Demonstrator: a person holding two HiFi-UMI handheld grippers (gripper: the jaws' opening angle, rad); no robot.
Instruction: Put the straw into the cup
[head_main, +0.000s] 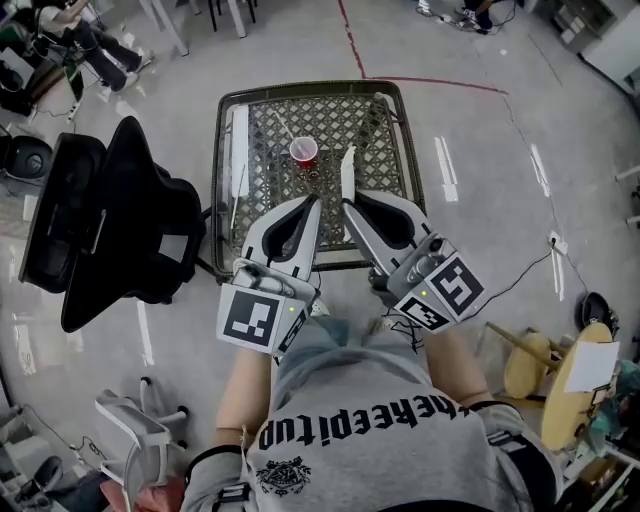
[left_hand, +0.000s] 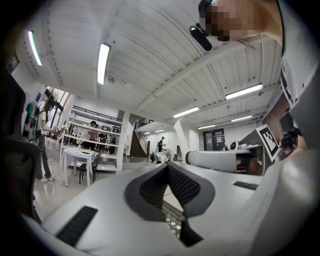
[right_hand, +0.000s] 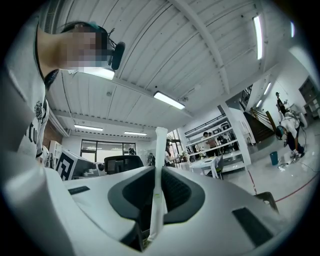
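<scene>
Chair at far left: black padded office chair (head_main: 120, 220) on the floor, just beside the table, not involved.

Dark metal lattice table (head_main: 216, 180) sits ahead of the person. A long white strip (head_main: 239, 150) lies along its left side, possibly a spare wrapped straw; can't confirm.

Left gripper (head_main: 312, 203) is held low near the table's near edge. Its own view shows the jaws pressed together with nothing between them, so it's idle.

Small red round cup (head_main: 304, 151) stands upright mid-table, beyond both grippers and apart from them.

Right gripper (head_main: 350, 205) is clamped on the long white paper-wrapped straw (head_main: 347, 175). In the right gripper view the straw (right_hand: 159, 175) is pinched near its lower end and sticks out well past the jaw tips. From the head view the free end points toward the cup and reaches about level with it, just to its right.

Step, as I read it: straw is picked and insertion not started.

Next move needs the right gripper swung left and tilted so the free end drops into the cup mouth. The mouth is narrow and the cup looks light, so a side knock could tip it. Left gripper could steady it.
</scene>
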